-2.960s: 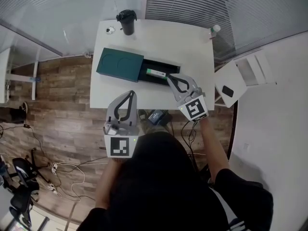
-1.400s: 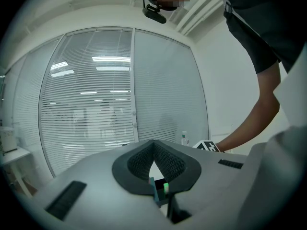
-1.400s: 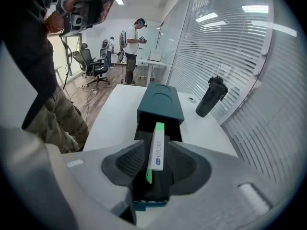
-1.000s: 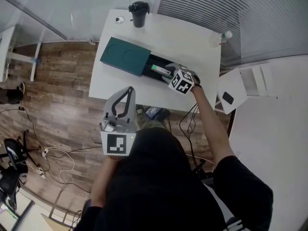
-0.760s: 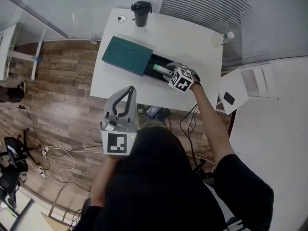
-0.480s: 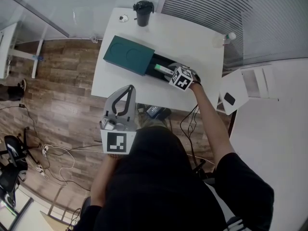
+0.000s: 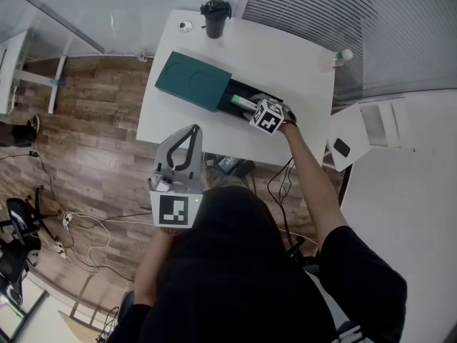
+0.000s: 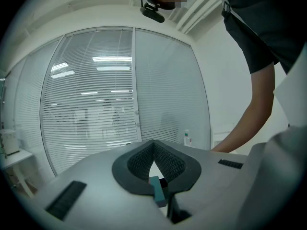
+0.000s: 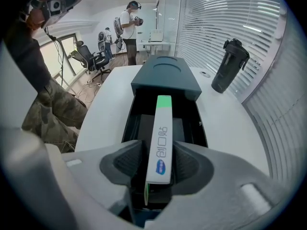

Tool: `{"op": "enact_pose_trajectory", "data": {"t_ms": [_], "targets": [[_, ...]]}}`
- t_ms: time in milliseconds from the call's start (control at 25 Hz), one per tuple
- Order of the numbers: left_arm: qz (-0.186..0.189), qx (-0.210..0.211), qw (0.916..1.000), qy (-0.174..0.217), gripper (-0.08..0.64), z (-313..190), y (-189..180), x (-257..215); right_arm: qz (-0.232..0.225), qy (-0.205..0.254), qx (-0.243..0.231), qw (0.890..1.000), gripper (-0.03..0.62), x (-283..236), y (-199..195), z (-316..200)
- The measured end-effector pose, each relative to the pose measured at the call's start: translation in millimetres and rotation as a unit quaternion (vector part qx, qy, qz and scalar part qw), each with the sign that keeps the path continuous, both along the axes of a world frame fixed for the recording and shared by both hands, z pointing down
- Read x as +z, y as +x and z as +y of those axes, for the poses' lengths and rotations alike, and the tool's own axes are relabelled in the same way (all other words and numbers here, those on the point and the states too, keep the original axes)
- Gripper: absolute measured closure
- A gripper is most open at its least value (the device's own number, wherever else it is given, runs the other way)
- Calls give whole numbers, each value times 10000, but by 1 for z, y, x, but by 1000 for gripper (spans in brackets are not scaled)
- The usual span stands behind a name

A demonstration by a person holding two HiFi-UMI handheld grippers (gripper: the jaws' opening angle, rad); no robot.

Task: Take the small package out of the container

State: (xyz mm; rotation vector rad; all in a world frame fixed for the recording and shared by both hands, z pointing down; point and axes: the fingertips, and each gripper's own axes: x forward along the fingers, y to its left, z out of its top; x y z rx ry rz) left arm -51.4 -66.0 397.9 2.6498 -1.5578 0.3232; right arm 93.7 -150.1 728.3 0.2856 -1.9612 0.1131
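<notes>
A teal slide-out box lies on the white table, its black drawer pulled out to the right. In the drawer a small white package with a green end stands on edge. My right gripper reaches into the drawer from the near side. In the right gripper view its pads press both sides of the package, so the right gripper is shut on it above the drawer floor. My left gripper hangs off the table's near edge over the floor, shut and holding nothing.
A black lidded cup stands at the table's far edge, with a small round thing to its left. A small white bottle is at the far right corner. A white side table stands to the right. Cables lie on the wooden floor.
Three seconds ago my right gripper was open at the drawer's near side; since then it went in and closed round the package. Over the last second it has barely moved. The left gripper stays put.
</notes>
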Motion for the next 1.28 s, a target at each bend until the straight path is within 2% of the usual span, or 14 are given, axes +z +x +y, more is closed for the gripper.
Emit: {"op": "enact_pose_trajectory", "data": {"t_ms": [240, 360, 560, 840, 1200, 1280], "targets": [[-127, 73, 9997, 209, 561, 1, 2, -3, 44, -49, 76, 9999, 410, 7, 1, 0], [-63, -9, 9999, 82, 561, 1, 1, 1, 62, -61, 98, 9999, 410, 10, 2, -1], [-90, 10, 9999, 119, 561, 2, 2, 2, -23, -110, 191, 9998, 410, 12, -1, 1], [-80, -41, 9999, 71, 561, 1, 1, 3, -77, 65, 389, 9992, 411, 16, -2, -9], [-122, -56, 9998, 168, 561, 0, -3, 2, -103, -105, 542, 9984, 414, 19, -2, -10], [-80, -91, 9999, 68, 561, 1, -4, 5, -100, -150, 583, 9981, 416, 21, -1, -10]]}}
